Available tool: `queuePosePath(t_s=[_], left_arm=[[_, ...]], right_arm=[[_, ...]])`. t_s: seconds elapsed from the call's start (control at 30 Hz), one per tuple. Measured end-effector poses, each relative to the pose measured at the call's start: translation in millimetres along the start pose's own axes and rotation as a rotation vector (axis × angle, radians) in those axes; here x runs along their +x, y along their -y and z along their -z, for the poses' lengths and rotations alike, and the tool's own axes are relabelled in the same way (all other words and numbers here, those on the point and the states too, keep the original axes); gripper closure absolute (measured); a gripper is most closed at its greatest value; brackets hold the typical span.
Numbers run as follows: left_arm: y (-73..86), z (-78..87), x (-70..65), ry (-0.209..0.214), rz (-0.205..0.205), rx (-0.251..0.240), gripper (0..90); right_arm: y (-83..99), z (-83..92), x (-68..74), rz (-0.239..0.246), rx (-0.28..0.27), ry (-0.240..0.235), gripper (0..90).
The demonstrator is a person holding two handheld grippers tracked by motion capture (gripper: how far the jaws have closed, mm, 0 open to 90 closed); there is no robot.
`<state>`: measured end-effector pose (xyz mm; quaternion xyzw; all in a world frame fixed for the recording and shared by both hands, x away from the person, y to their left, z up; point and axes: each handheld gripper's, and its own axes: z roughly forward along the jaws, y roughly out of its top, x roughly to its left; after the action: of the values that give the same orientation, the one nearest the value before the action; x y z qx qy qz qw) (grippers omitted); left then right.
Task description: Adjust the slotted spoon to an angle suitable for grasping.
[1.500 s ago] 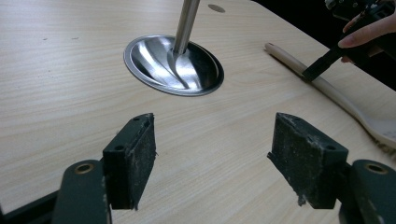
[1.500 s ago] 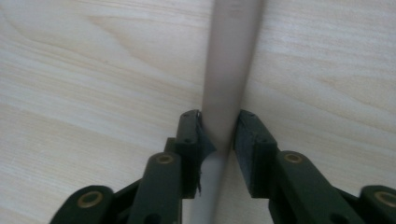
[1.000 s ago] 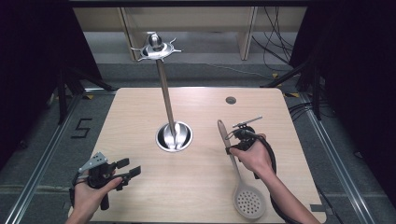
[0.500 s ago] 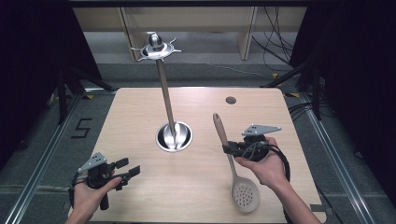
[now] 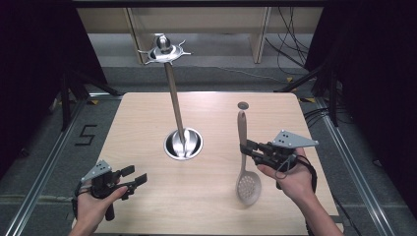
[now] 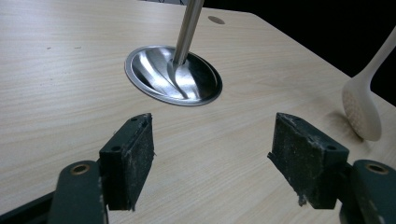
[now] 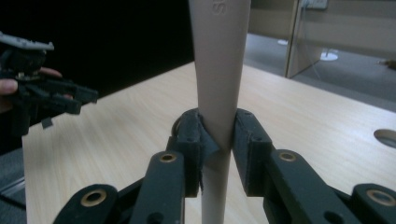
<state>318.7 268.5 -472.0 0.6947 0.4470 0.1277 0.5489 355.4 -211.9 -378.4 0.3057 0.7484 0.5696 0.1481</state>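
The left gripper (image 5: 132,178) is hovering low over the near left, jaws spread wide and holding nothing. The right gripper (image 5: 244,148) is pointing left, its jaws clamping a handle, the right hand (image 5: 291,178) gripping it from behind.

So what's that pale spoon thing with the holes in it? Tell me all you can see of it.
It is a slotted spoon, beige and matte, plastic by the look of it. It has a long flat handle and an oval bowl pierced with many small holes. The right gripper is shut on the handle about midway, its pads pressing either side. From above, the handle points away from the person and the bowl toward them. It seems lifted off the wooden table, casting a shadow there.
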Motion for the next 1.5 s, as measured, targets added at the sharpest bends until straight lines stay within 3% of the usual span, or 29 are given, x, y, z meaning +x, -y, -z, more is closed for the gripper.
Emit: queuePosePath(t_s=[0.17, 0.27, 0.33, 0.37, 0.4, 0.5, 0.53, 0.6, 0.63, 0.67, 0.7, 0.8, 0.93, 1.0, 1.03, 1.1, 1.13, 1.17, 1.23, 1.27, 1.37, 1.4, 1.43, 1.5], left_arm=[[-2.6, 2.5, -0.8, -0.012, -0.002, -0.021, 28.4], [-5.8, 3.9, -2.6, -0.013, -0.004, -0.044, 27.3], [-10.3, 5.7, -4.0, -0.011, -0.025, -0.063, 26.9], [-13.1, 6.1, -5.5, -0.005, -0.034, -0.078, 26.4], [-16.5, 7.0, -7.3, -0.007, -0.046, -0.093, 25.9], [-31.2, 10.2, -13.9, 0.011, -0.123, -0.143, 26.5], [-36.5, 11.1, -18.7, 0.014, -0.132, -0.160, 27.3], [-49.0, 12.3, -28.3, 0.029, -0.183, -0.188, 29.5], [-54.9, 12.8, -35.7, 0.033, -0.182, -0.195, 30.2], [-62.0, 14.3, -41.5, 0.024, -0.215, -0.191, 31.8], [-68.3, 12.9, -50.0, 0.034, -0.198, -0.215, 31.8], [-91.0, 10.7, -69.6, 0.044, -0.242, -0.238, 33.8], [-118.0, 1.2, -97.1, 0.052, -0.309, -0.263, 37.2], [-127.1, -7.2, -112.2, 0.075, -0.321, -0.269, 38.1], [-133.4, -16.4, -126.2, 0.093, -0.343, -0.265, 38.5], [-135.6, -20.7, -132.7, 0.100, -0.349, -0.261, 38.9], [-142.4, -23.4, -131.9, 0.056, -0.448, -0.265, 39.7], [-139.6, -28.9, -143.5, 0.129, -0.338, -0.249, 41.6], [-145.3, -36.0, -148.8, 0.126, -0.370, -0.243, 42.5], [-146.8, -40.8, -153.5, 0.132, -0.348, -0.252, 43.5], [-151.6, -52.1, -162.0, 0.151, -0.345, -0.239, 47.8], [-153.9, -55.3, -162.7, 0.124, -0.362, -0.254, 49.5], [-154.3, -59.0, -165.6, 0.148, -0.349, -0.244, 52.1], [-156.0, -65.2, -167.8, 0.147, -0.353, -0.254, 54.5]], right_arm=[[-4.7, -2.4, -3.3, 0.028, -0.037, 0.011, 74.6], [-7.6, -4.7, -1.0, 0.009, -0.049, 0.007, 74.5], [-10.6, -7.6, 0.6, 0.016, -0.068, 0.003, 74.6], [-12.7, -8.7, -0.1, 0.042, -0.072, 0.004, 74.6], [-14.6, -9.6, 2.8, 0.022, -0.068, -0.001, 74.6], [-20.9, -15.1, 6.5, 0.037, -0.085, -0.015, 74.6], [-23.0, -15.7, 10.0, 0.025, -0.083, -0.020, 74.6], [-27.9, -18.4, 12.9, 0.058, -0.094, -0.017, 74.5], [-30.2, -20.5, 14.8, 0.071, -0.101, -0.023, 74.6], [-33.5, -23.1, 20.4, 0.069, -0.090, -0.028, 74.6], [-33.5, -23.1, 20.4, 0.069, -0.090, -0.028, 74.6], [-36.2, -28.0, 29.2, 0.068, -0.086, -0.031, 74.6], [-38.7, -34.1, 36.5, 0.091, -0.097, -0.018, 74.6], [-39.5, -38.1, 41.7, 0.074, -0.097, -0.018, 74.6], [-40.8, -42.5, 43.7, 0.107, -0.110, 0.000, 74.5], [-41.2, -43.6, 45.4, 0.100, -0.096, -0.004, 74.6], [-41.7, -46.1, 46.3, 0.107, -0.106, -0.011, 74.6], [-41.8, -48.6, 49.9, 0.078, -0.093, -0.018, 74.5], [-42.2, -49.8, 50.1, 0.098, -0.092, -0.015, 74.5], [-41.5, -50.4, 52.7, 0.074, -0.084, -0.008, 74.6], [-40.4, -52.9, 56.1, 0.079, -0.082, 0.005, 74.5], [-40.0, -53.1, 57.1, 0.074, -0.081, 0.004, 74.5], [-39.7, -54.4, 56.2, 0.087, -0.081, 0.012, 74.5], [-39.4, -54.4, 57.5, 0.079, -0.080, 0.014, 74.5]])
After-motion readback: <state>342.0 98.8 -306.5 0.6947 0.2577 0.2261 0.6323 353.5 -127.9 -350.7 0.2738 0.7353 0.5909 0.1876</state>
